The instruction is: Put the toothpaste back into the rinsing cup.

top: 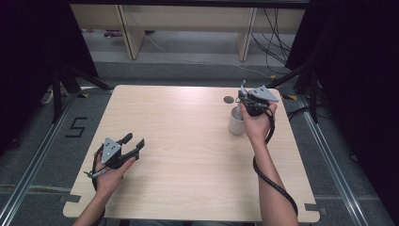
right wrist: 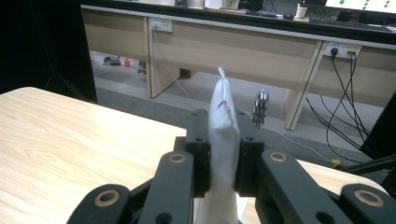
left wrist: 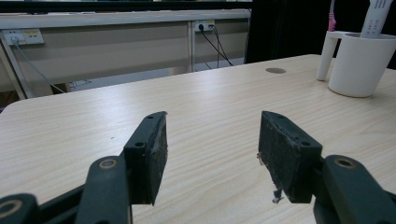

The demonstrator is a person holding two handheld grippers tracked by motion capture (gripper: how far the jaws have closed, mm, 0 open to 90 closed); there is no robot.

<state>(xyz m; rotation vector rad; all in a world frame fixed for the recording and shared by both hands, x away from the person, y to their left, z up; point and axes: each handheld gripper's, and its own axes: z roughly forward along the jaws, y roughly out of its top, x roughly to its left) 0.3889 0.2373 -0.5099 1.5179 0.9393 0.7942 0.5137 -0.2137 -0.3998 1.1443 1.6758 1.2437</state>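
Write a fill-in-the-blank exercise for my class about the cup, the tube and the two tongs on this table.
1. The right tongs are shut on a white ____.
2. That item stands in a white ____ on the table.
3. The left tongs are ____, with nothing between them.
4. The handled cup stands on the table's ____ side in the high view.

Missing words: tube; cup; open; right

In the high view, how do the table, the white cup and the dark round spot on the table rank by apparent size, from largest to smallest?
1. The table, by far the largest.
2. The white cup, partly hidden by the right gripper above it.
3. The dark round spot, the smallest.
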